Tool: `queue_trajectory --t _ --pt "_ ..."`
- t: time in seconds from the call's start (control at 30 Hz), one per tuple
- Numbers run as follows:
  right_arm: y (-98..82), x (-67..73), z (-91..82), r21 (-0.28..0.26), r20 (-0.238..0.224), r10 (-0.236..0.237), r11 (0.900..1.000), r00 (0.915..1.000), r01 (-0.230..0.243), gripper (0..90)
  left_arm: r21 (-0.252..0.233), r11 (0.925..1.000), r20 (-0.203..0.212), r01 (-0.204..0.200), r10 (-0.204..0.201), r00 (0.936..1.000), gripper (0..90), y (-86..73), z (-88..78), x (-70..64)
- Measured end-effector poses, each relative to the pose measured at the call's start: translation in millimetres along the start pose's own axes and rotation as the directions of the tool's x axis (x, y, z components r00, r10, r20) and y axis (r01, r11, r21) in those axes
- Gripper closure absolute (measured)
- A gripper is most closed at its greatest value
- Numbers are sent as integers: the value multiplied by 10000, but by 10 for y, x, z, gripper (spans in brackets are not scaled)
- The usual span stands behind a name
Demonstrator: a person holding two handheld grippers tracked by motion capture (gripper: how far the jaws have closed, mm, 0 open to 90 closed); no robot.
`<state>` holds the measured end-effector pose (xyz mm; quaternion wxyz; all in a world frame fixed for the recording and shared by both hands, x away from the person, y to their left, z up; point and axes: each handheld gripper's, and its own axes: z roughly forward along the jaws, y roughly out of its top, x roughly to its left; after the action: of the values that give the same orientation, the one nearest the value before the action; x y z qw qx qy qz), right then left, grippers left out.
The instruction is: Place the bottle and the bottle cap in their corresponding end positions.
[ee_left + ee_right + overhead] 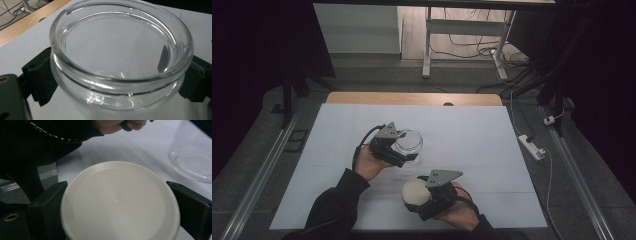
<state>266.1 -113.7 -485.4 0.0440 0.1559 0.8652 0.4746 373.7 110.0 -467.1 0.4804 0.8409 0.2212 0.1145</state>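
Observation:
A clear glass jar (410, 144) stands upright on the white table cover (472, 135), mouth open and empty. My left gripper (404, 149) is shut on the jar (120, 60), one black jaw on each side below the rim. A round cream lid (415, 192) is held near the table's front edge by my right gripper (419, 196), whose jaws press on the lid (120, 202) from both sides. The lid is apart from the jar, nearer the person. The jar's base (192, 162) appears at the upper right of the right gripper view.
A wooden table edge (412, 98) runs along the far side of the white cover. A power strip (532, 146) and cables lie on the floor to the right. A white desk frame (464, 30) stands behind. Dark sleeves enter from the bottom.

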Motion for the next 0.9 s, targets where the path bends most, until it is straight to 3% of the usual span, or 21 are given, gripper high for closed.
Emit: queue_trajectory --t 0.37,0.9 --pt "-62 -38 187 298 -128 -21 9996 9999 25 75 40 10000 -66 75 -75 10000 73 -28 168 87" --pt "-182 -102 405 935 -30 -211 9954 9998 213 75 179 9994 -641 288 -276 9976 73 -108 274 218"
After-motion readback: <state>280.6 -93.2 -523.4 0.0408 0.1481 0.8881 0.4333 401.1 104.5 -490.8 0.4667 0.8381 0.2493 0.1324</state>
